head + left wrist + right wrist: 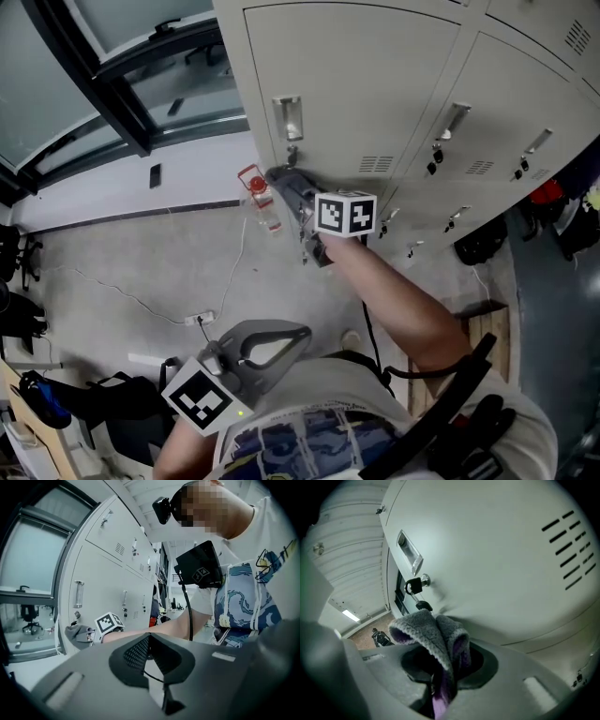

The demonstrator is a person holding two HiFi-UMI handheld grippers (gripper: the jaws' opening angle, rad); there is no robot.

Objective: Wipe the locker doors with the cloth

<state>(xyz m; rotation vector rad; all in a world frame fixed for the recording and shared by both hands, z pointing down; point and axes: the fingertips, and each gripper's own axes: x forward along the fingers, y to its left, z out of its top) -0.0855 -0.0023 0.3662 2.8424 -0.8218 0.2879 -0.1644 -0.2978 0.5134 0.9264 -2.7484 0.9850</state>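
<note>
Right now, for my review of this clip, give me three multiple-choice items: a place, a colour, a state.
1. Where is the cloth? A) on the floor B) at the locker door, beside its key C) on a chair
2. What colour is the cloth? A) yellow B) red C) grey and purple
3. What state are the right tongs in? A) shut on the cloth B) open, empty C) gripping a bottle
B: it sits by the key. C: grey pile, purple inside. A: they pinch it.
</note>
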